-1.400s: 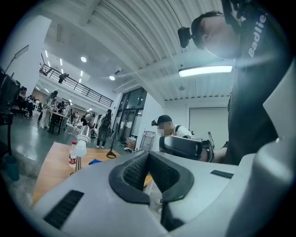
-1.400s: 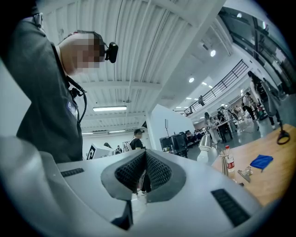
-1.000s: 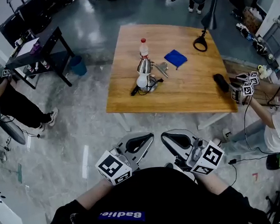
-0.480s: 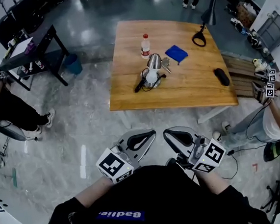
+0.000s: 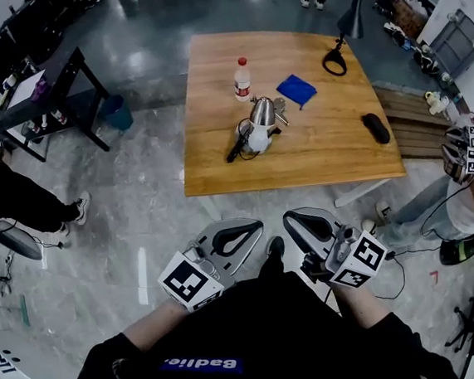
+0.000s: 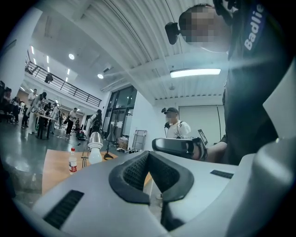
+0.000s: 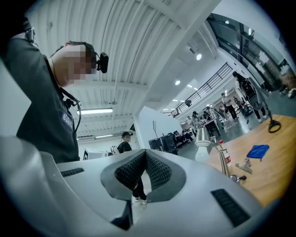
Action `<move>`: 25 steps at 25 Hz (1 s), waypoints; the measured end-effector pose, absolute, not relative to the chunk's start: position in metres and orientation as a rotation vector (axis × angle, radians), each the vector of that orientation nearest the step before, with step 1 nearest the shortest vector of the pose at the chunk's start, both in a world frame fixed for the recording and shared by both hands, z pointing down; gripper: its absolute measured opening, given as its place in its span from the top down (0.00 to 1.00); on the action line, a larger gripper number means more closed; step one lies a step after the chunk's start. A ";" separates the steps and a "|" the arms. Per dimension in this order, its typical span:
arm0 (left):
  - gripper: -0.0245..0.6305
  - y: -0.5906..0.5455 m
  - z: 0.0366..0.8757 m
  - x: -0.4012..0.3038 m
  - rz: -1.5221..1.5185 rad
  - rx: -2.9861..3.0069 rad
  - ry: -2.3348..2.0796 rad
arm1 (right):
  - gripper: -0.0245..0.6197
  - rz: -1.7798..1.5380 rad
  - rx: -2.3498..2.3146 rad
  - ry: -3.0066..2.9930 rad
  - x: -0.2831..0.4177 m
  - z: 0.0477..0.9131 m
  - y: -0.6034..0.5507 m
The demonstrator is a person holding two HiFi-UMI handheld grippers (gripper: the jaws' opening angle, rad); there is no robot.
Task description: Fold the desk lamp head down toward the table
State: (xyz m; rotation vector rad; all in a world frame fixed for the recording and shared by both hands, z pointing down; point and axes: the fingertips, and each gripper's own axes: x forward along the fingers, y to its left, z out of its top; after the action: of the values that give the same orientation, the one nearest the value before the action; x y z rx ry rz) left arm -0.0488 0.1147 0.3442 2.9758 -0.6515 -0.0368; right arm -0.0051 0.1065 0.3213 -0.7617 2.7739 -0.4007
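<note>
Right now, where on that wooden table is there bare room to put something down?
The table's left side, beside the bottle and lamp, is bare. So is the near strip between the lamp and the black object. The middle is crowded: bottle, lamp and blue cloth sit close together, with a black loop at the far right.

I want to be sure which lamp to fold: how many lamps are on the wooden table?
2. A silver lamp stands near the middle, in front of the bottle; a black lamp stands at the far right corner. None seems hidden.
</note>
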 end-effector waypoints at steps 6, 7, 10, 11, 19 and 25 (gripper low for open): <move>0.95 0.065 0.327 -0.024 -0.075 2.965 -0.709 | 0.95 -0.467 -0.695 2.738 0.030 0.319 0.042; 0.95 0.056 0.326 -0.020 -0.069 2.961 -0.722 | 0.95 -0.469 -0.670 2.742 0.034 0.318 0.032; 0.95 0.034 0.326 -0.007 -0.044 2.957 -0.766 | 0.95 -0.476 -0.599 2.759 0.048 0.316 0.004; 0.95 0.027 0.326 -0.002 -0.035 2.957 -0.781 | 0.95 -0.479 -0.579 2.766 0.052 0.317 -0.005; 0.95 -0.015 0.327 0.005 -0.004 2.899 -0.926 | 0.95 -0.569 -0.454 2.794 0.059 0.325 -0.055; 0.95 -0.031 0.329 -0.008 -0.005 2.910 -0.897 | 0.95 -0.629 -0.474 2.787 0.051 0.329 -0.079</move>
State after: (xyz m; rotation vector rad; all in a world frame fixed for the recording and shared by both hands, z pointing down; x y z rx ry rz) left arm -0.0082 -0.0307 0.3289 2.9102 -0.8973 -0.0046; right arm 0.0505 -0.0793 0.3287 -0.4740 2.7868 -0.6287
